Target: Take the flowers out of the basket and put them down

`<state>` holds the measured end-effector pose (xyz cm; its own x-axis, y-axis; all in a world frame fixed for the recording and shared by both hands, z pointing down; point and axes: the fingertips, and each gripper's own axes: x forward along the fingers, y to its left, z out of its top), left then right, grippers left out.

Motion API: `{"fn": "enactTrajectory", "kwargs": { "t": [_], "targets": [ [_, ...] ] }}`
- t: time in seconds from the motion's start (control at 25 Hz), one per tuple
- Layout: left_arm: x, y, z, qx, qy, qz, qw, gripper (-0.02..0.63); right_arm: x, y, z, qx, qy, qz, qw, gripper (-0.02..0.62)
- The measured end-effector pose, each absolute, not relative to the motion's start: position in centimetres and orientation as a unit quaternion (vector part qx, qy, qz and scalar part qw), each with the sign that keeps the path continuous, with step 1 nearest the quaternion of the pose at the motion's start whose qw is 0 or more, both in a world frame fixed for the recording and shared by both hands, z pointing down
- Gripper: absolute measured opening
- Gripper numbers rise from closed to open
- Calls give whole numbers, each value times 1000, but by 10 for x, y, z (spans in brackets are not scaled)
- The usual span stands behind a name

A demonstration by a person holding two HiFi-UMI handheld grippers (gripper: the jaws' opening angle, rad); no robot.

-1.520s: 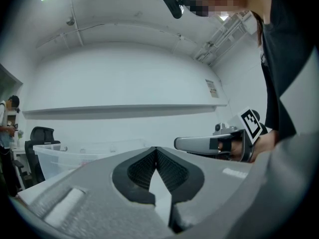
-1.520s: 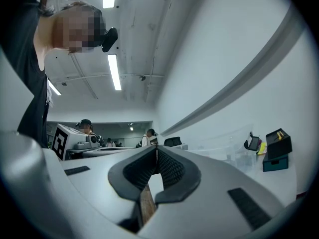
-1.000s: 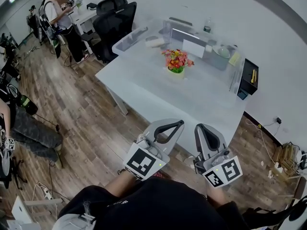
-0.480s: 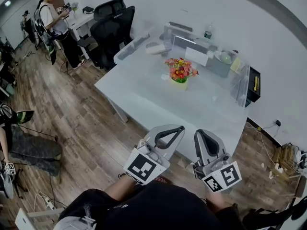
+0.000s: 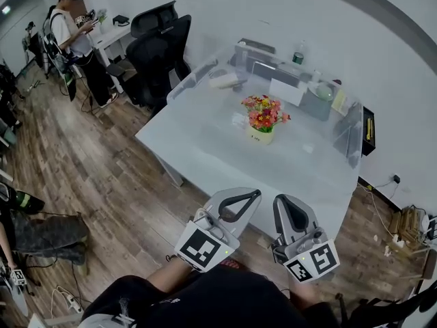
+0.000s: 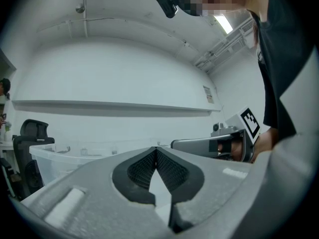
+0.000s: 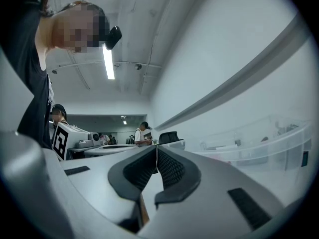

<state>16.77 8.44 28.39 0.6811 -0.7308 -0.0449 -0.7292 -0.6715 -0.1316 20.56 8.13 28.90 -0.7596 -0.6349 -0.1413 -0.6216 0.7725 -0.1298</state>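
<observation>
A bunch of red, orange and yellow flowers (image 5: 263, 112) stands in a small pale yellow basket (image 5: 260, 135) near the middle of the white table (image 5: 205, 139) in the head view. My left gripper (image 5: 255, 194) and right gripper (image 5: 280, 201) hover side by side over the floor just short of the table's near edge, well away from the basket. Both are shut with nothing between the jaws. In the left gripper view the jaw tips (image 6: 156, 148) meet; the right gripper (image 6: 214, 146) shows beside them. The right gripper view shows closed tips (image 7: 156, 147) too.
Clear plastic bins (image 5: 205, 74) and boxes (image 5: 273, 70) line the table's far side, with a clear panel (image 5: 348, 139) at its right end. Black office chairs (image 5: 160, 43) stand to the left. A person (image 5: 75, 36) stands at a desk far left. Wooden floor (image 5: 89, 169) surrounds the table.
Both grippers have come closer to the table, which now sits lower and nearer in the head view. The flowers and basket have not been touched. The jaws stay shut.
</observation>
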Motion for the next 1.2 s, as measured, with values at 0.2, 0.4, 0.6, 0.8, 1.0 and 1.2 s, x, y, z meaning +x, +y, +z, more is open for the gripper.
{"fn": "enactTrajectory", "kwargs": {
  "t": [0.2,0.4,0.6,0.8,1.0,1.2],
  "targets": [
    [149,78,283,-917,391,0,74,-9,185,76,290,-342,935,-37,90,12],
    [140,74,288,-918,391,6,64,-11,174,74,296,-342,935,-42,85,12],
    [144,67,291,-917,395,7,56,-10,179,66,297,-341,935,-46,86,12],
    [147,56,289,-911,407,-4,60,-11,181,52,294,-324,940,-53,96,12],
    [147,47,281,-903,423,-7,75,-10,181,42,287,-302,945,-51,111,12],
    [154,41,275,-901,426,-10,80,-10,183,35,280,-287,949,-49,121,12]
  ]
}}
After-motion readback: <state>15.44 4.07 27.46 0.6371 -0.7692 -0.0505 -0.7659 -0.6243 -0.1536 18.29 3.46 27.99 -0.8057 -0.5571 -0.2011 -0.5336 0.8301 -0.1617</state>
